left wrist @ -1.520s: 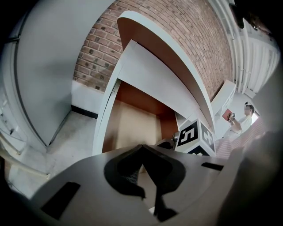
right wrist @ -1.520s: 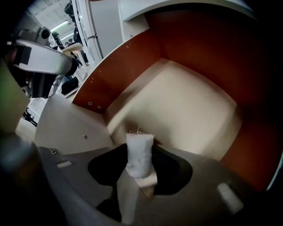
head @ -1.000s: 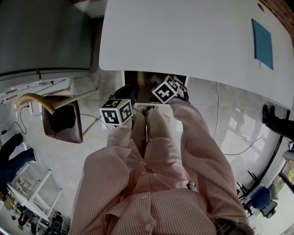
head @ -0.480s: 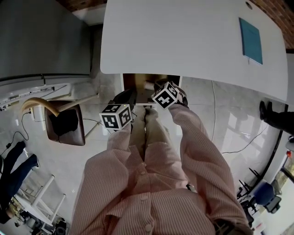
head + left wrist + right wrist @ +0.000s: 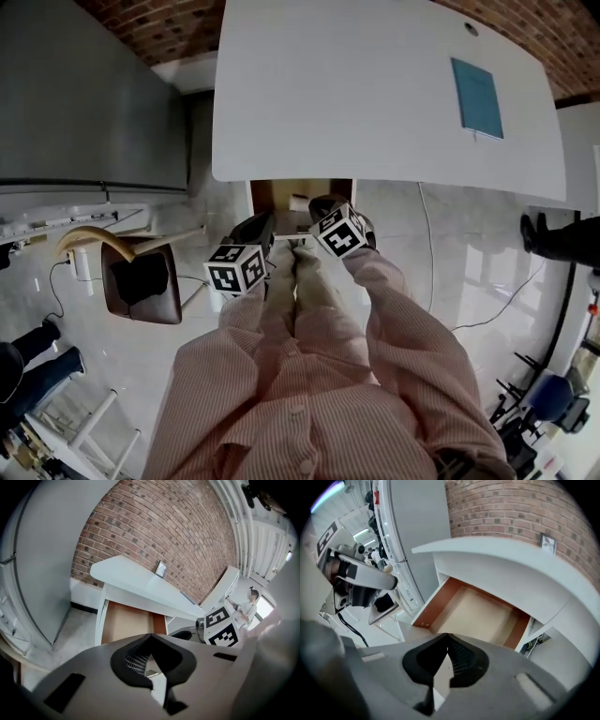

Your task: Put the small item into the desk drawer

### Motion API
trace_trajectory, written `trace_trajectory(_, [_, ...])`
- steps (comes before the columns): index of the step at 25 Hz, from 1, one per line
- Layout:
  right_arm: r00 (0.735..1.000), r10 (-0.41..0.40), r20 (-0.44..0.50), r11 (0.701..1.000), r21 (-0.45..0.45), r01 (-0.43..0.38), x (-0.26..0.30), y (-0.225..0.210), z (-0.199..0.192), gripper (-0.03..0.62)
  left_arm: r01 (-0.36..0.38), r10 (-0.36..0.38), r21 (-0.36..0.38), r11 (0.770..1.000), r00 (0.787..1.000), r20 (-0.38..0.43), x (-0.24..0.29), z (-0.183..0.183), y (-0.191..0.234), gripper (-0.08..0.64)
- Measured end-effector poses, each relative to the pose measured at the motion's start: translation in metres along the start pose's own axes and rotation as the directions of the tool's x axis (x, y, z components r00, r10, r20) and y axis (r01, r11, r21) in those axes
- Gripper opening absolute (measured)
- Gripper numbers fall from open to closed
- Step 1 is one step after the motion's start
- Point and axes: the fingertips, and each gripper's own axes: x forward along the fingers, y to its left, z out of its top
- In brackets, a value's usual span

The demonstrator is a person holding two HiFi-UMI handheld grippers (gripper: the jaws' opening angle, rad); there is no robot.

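The white desk [image 5: 375,84] has its drawer [image 5: 281,195] pulled open below the front edge, with a tan bottom and brown sides. A small pale thing [image 5: 300,202] shows inside it in the head view; I cannot tell what it is. Both grippers hang just in front of the drawer, above the person's lap. The left gripper [image 5: 151,636] is shut with nothing between its jaws, and its marker cube [image 5: 236,267] sits left of the drawer. The right gripper [image 5: 448,635] is also shut and empty, its cube [image 5: 339,232] at the drawer's front edge.
A blue book [image 5: 476,97] lies on the desk's far right and a small picture frame [image 5: 161,568] stands at its back by the brick wall. A brown chair [image 5: 141,277] stands left of the person. A grey cabinet [image 5: 84,94] flanks the desk.
The head view has tilted up and shows more of the desk top. The right gripper's cube has drawn back a little from the drawer toward the person.
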Motion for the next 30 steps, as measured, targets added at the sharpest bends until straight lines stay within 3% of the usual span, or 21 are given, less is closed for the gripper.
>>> trace_trajectory(5, [0.992,0.006,0.123,0.997,0.074,-0.015,-0.043,0.007,0.019,0.008,0.033,-0.034,0.040,0.999,0.999,0.026,-0.018,0.013,-0.022,-0.002])
trace_trajectory(11, [0.963,-0.005,0.268,0.975,0.217,-0.056,-0.092,0.010,0.043,0.006,0.061,-0.068,0.102,0.993,0.995,0.072,-0.045,0.035,-0.042,-0.002])
trace_trajectory(18, [0.901,-0.030,0.433,0.957,0.273,-0.098,-0.141,0.017,0.088,0.006,0.079,-0.108,0.176,0.981,0.981,0.163,-0.071,0.081,-0.062,-0.002])
trace_trajectory(24, [0.836,-0.104,0.538,0.949,0.305,-0.078,-0.179,0.008,0.120,0.006,0.025,-0.099,0.300,0.954,0.968,0.232,-0.092,0.116,-0.071,-0.002])
trace_trajectory(30, [0.761,-0.184,0.622,0.935,0.350,-0.059,-0.219,-0.013,0.141,0.006,0.006,-0.110,0.315,0.949,0.943,0.314,-0.105,0.149,-0.079,-0.002])
